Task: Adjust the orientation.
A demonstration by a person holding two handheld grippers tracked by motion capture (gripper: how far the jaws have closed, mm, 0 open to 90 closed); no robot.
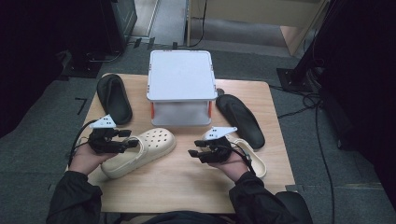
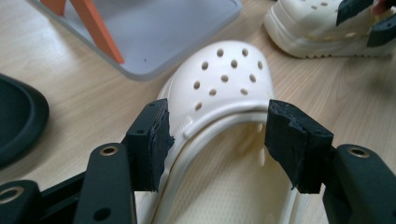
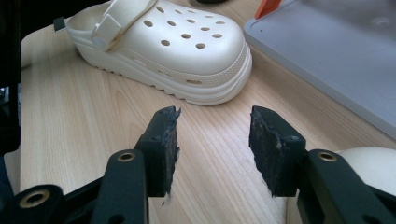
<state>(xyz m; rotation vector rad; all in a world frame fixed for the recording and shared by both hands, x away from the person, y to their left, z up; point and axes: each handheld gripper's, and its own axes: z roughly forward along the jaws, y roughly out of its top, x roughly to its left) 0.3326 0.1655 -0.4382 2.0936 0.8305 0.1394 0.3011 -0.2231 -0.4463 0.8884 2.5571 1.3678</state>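
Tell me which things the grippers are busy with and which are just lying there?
In the job:
- left gripper, jaws open either side of the cream clog
- right gripper, open over the table, next to the second cream clog

Just lying about:
- grey two-tier rack
- left black slipper
- right black slipper

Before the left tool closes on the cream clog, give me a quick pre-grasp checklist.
1. Left tool open: ok.
2. Jaws straddle the cream clog at its opening: ok.
3. Pads touching the clog's sides: cannot tell.
4. Clog flat on the table, sole down: ok.
5. Right tool open and holding nothing: ok.
6. White shelf apart from the clog: ok.
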